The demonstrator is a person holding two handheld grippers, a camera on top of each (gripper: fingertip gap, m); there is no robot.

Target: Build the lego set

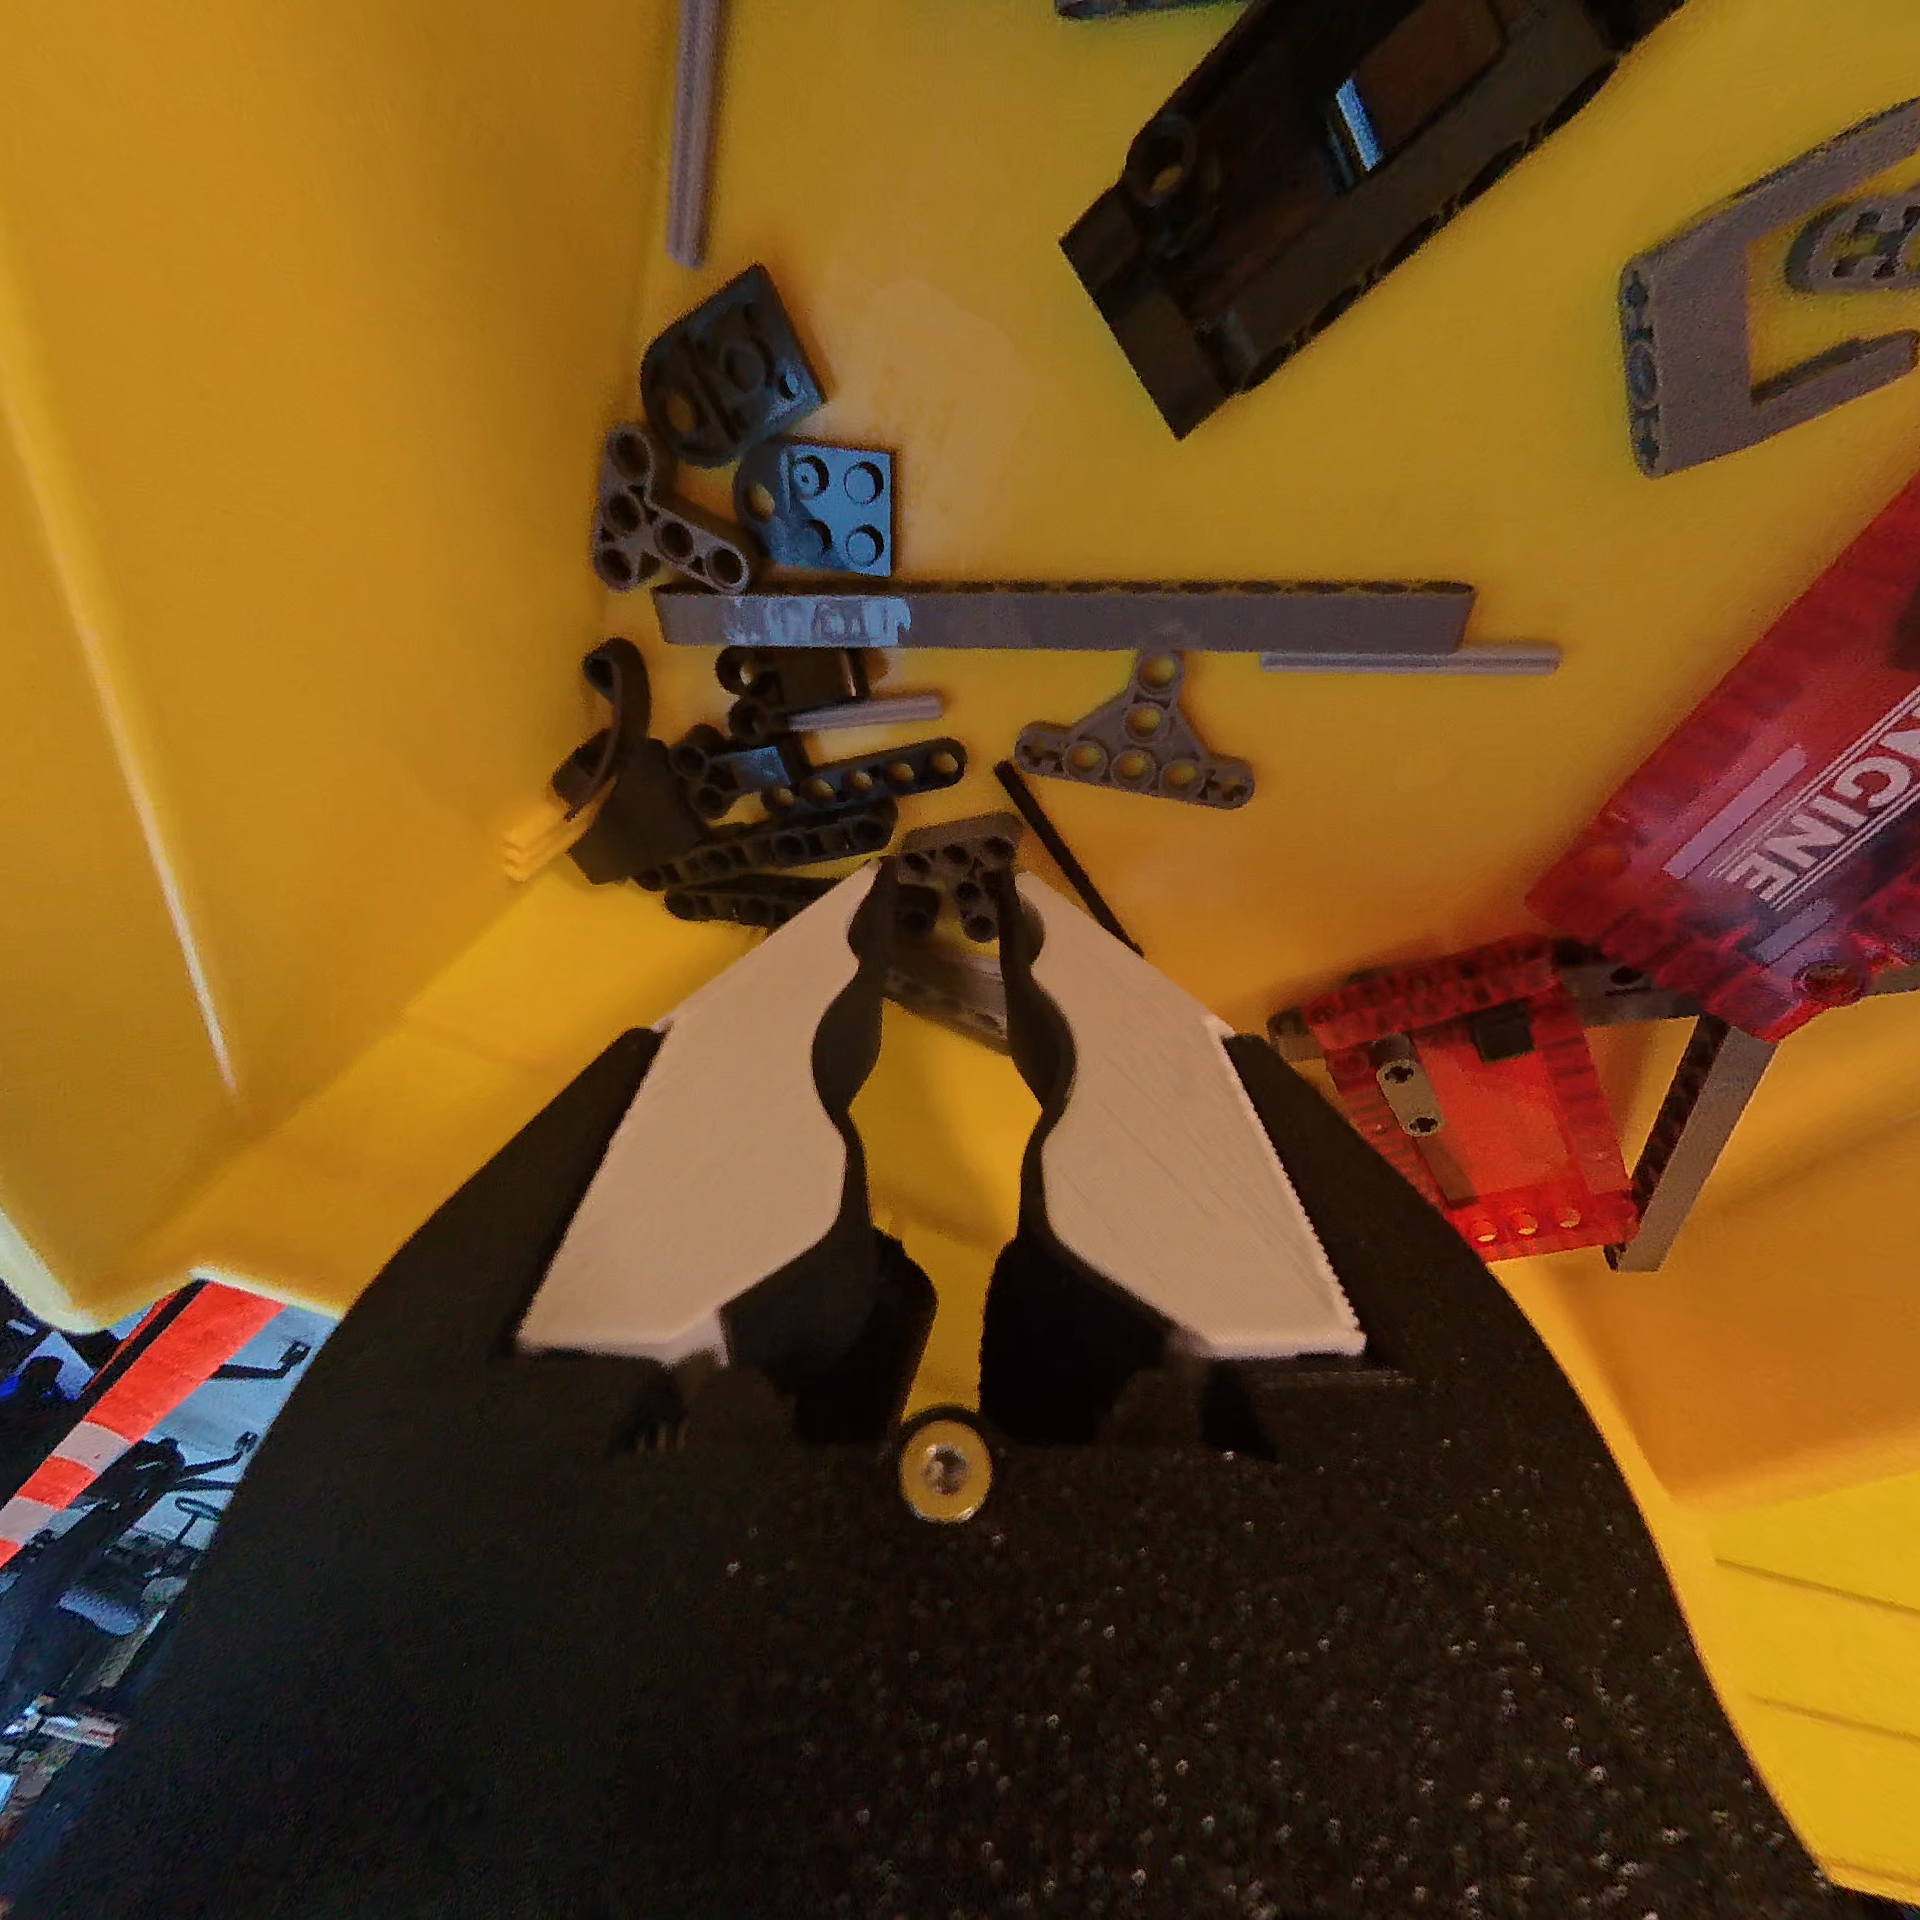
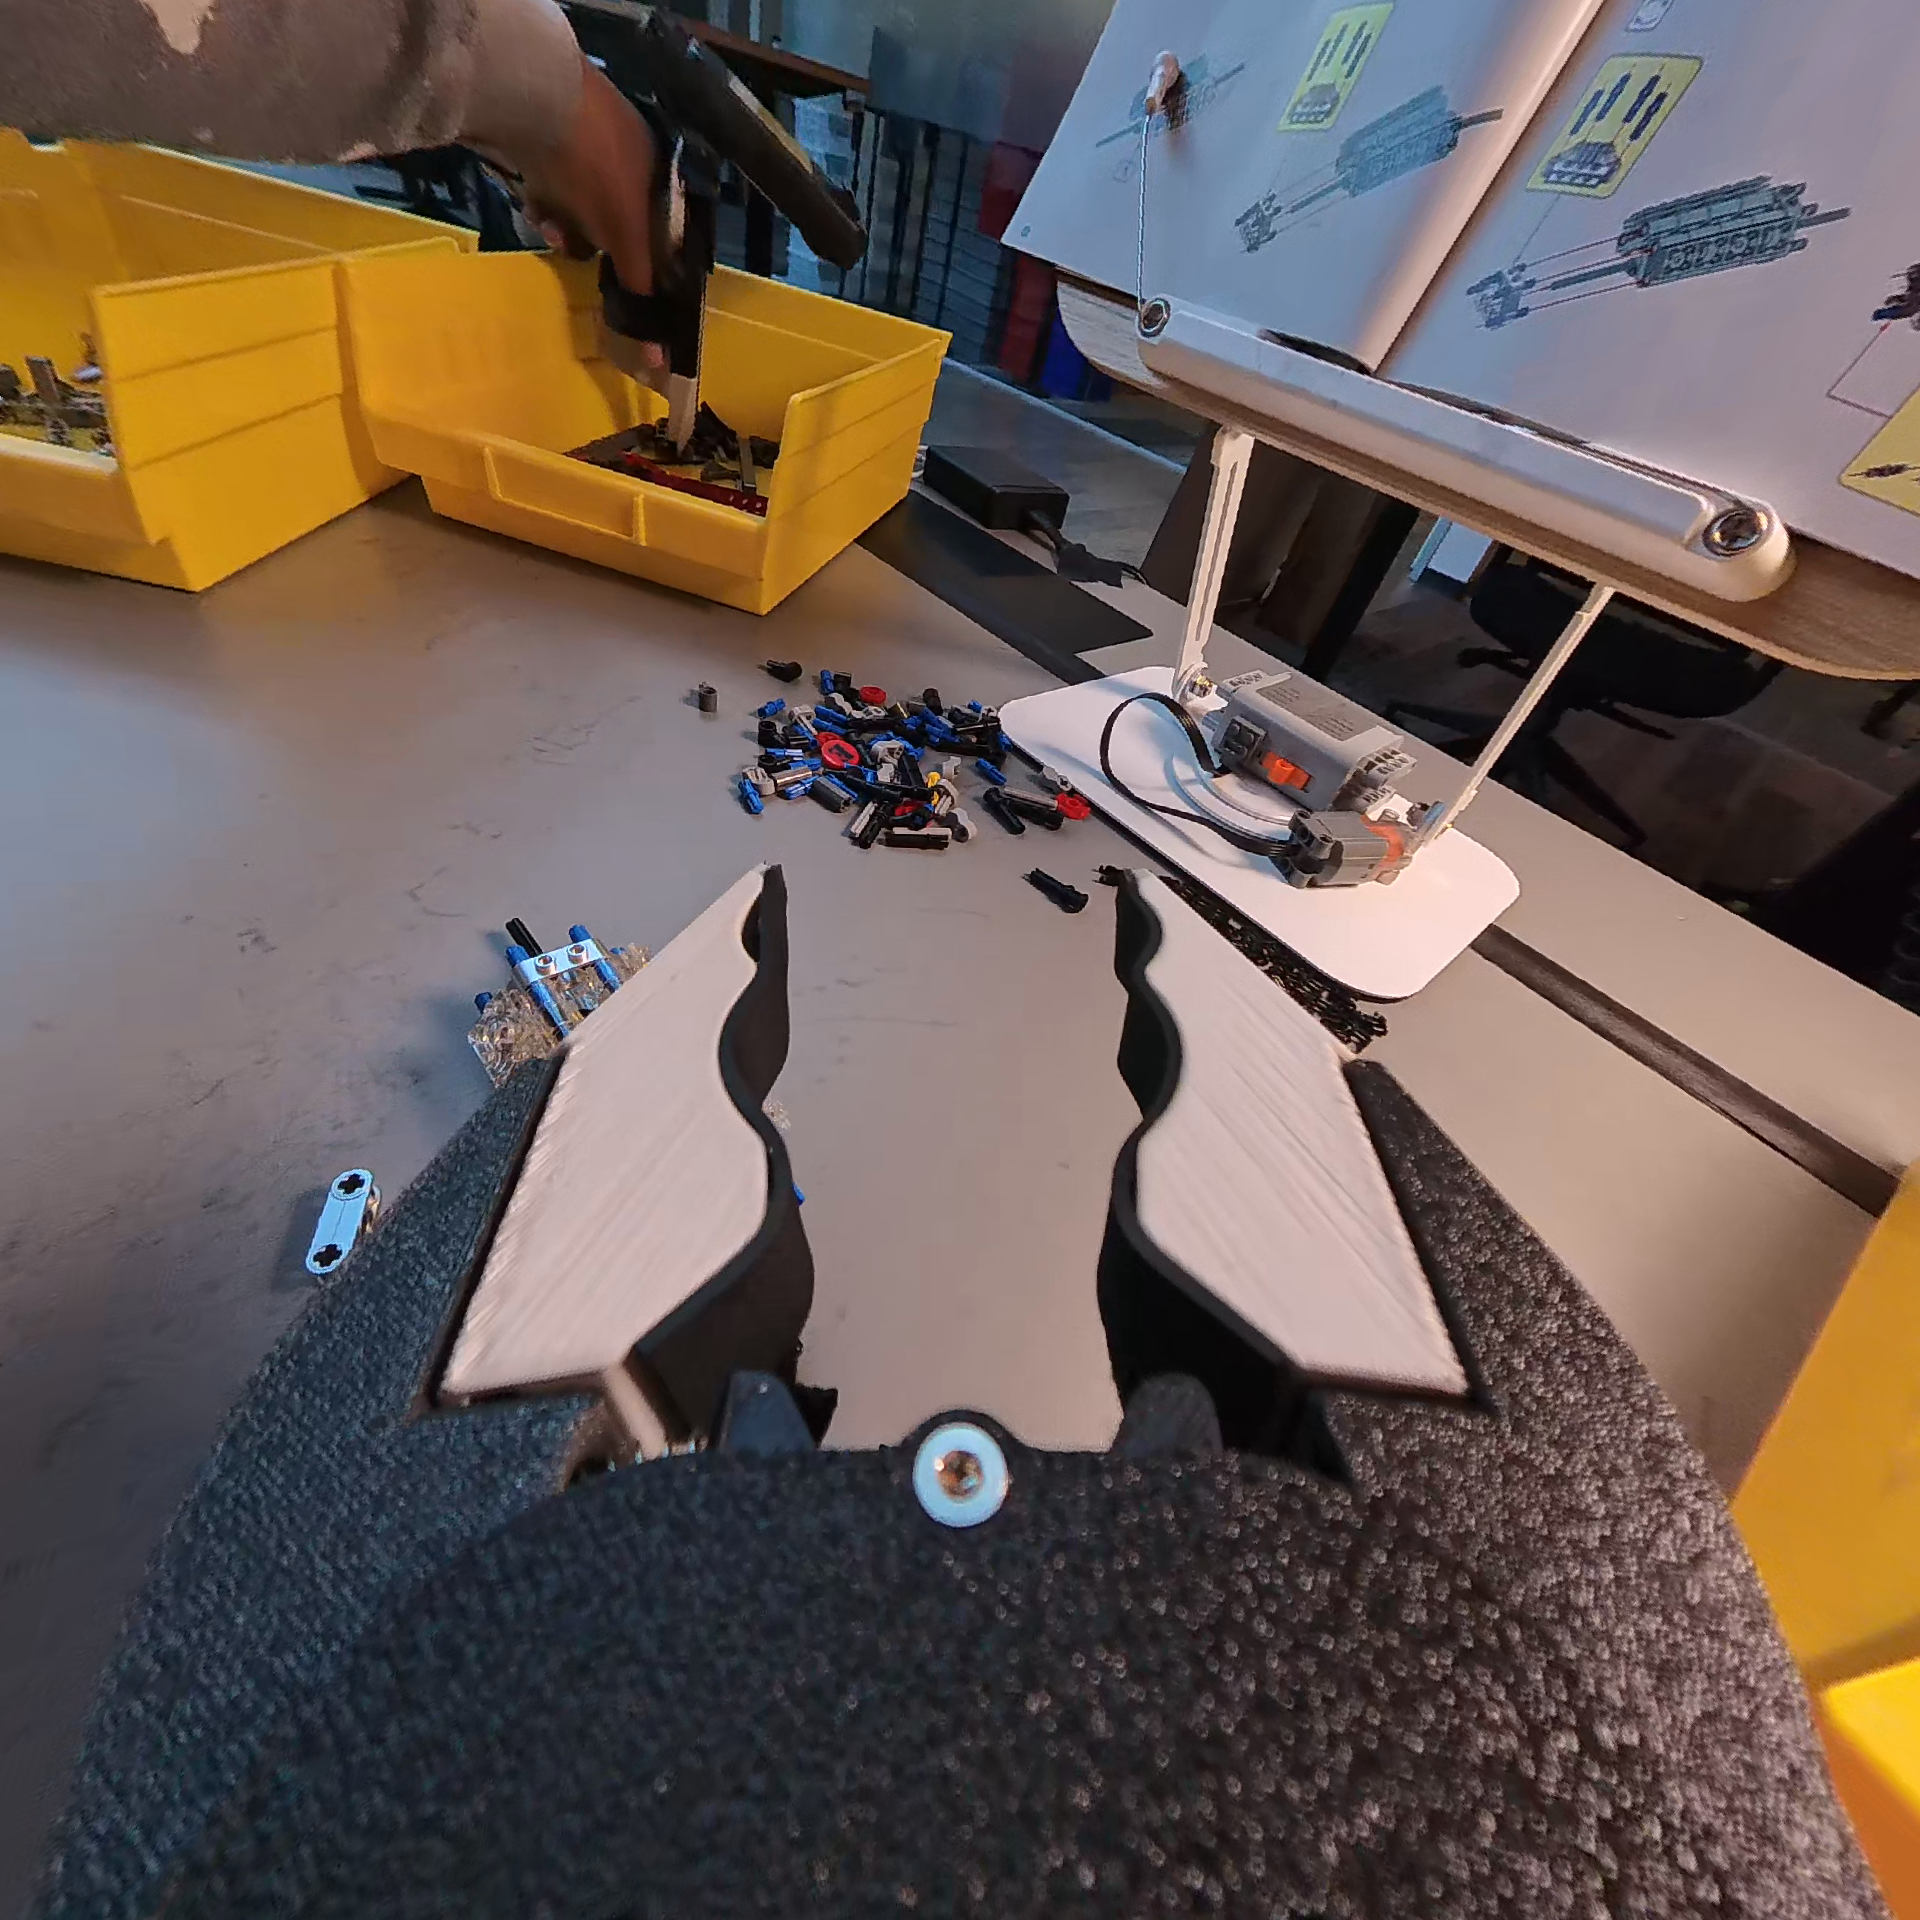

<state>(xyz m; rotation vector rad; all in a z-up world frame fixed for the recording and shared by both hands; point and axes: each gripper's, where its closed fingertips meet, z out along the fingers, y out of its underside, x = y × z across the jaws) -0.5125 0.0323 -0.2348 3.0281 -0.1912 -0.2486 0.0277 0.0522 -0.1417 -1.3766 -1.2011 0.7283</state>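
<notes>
Inside the yellow bin [image 1: 312,520], the left gripper [image 1: 945,883] pinches a grey perforated piece [image 1: 961,857] below the long grey beam [image 1: 1091,618] at 12 o'clock, while the right gripper [image 2: 945,883] hangs spread and empty above the table [image 2: 312,779], 6 o'clock of the loose pins [image 2: 883,758].

The lower part of the dark grey holed piece [image 1: 956,868] is covered by the left tool [image 1: 948,883], so whether it is clamped cannot be told. The red translucent panel [image 1: 1766,831] and grey frame [image 1: 1704,343] are cut off by the right edge. In the right wrist view, the clear assembly [image 2: 540,997] is partly hidden behind the right tool [image 2: 948,894], and the small parts [image 2: 883,758] are too small to be identified.
</notes>
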